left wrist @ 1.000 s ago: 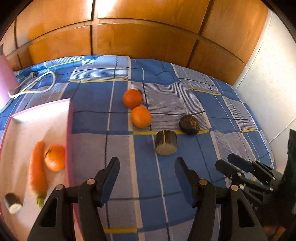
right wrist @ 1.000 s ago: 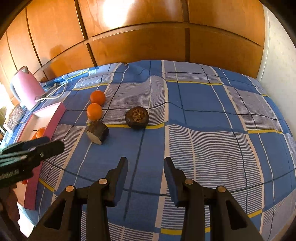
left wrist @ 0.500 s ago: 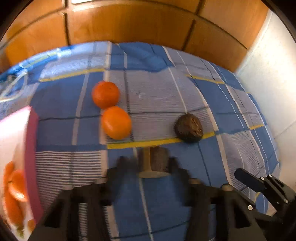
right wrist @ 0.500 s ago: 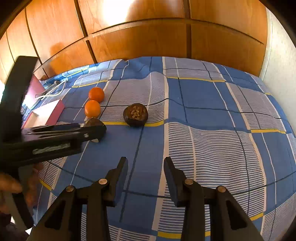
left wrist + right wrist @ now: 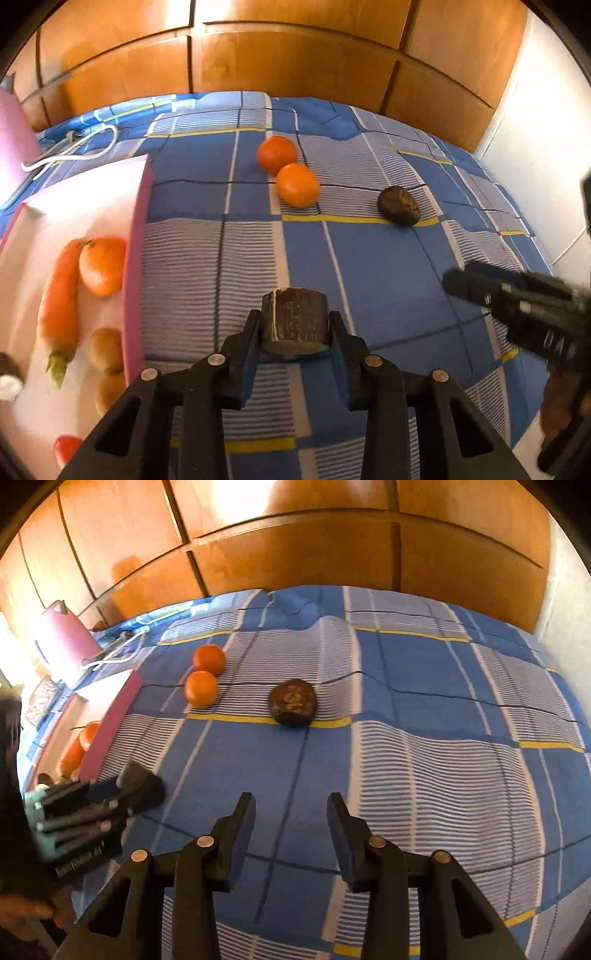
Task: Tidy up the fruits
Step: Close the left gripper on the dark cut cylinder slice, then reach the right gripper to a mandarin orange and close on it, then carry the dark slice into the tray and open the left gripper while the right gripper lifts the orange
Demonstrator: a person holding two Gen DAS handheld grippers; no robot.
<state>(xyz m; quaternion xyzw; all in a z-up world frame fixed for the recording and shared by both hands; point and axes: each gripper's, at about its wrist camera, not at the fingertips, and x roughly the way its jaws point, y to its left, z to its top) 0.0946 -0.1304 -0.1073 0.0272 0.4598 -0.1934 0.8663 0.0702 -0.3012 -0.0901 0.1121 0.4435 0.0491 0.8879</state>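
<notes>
My left gripper [image 5: 294, 318] is shut on a dark brown cut fruit chunk [image 5: 295, 325], which sits squarely between its pads just above the blue checked bedspread. Two oranges [image 5: 277, 153] [image 5: 298, 184] lie touching further back, and a dark round fruit [image 5: 399, 205] lies to their right on a yellow stripe. The pink tray [image 5: 135, 258] on the left holds a carrot [image 5: 59, 295], an orange [image 5: 101, 266], kiwis [image 5: 107, 349] and other pieces. My right gripper [image 5: 291, 805] is open over bare cloth, short of the dark round fruit [image 5: 293, 701].
A pink kettle [image 5: 66, 638] and its white cable [image 5: 70, 147] sit behind the tray. Wooden wardrobe doors [image 5: 295, 55] rise behind the bed and a white wall [image 5: 546, 147] runs along the right. The bedspread [image 5: 443, 775] stretches right of the fruits.
My left gripper went forward to the brown chunk, closed on it and drew back toward the tray with it. The right gripper has hardly moved.
</notes>
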